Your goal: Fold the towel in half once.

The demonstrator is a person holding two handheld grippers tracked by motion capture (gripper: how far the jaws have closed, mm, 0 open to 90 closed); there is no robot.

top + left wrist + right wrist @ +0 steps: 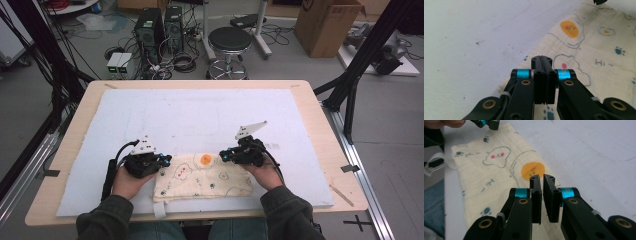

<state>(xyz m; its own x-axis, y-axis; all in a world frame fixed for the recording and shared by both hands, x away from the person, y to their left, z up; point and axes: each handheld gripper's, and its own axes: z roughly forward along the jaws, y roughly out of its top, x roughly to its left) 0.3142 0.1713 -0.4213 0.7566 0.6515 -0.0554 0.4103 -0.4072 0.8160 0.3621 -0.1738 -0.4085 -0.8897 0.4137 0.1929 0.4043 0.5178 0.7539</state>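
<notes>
Cream printed cloth [202, 177] lies flat at the surface's [320, 135] near edge, left tongs [166, 160] and right tongs [224, 155] at its ends. Left tongs [544, 63] closed, empty, over cloth [599, 50]. Right tongs [542, 181] slightly parted, above cloth [489, 172].

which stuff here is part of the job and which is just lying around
In use:
- printed cloth on the white mat
- left gripper, shut, at the cloth's edge
- right gripper, slightly open, over the cloth

Lying about:
- stool
- computer towers
- cardboard box
- floor cables
</notes>
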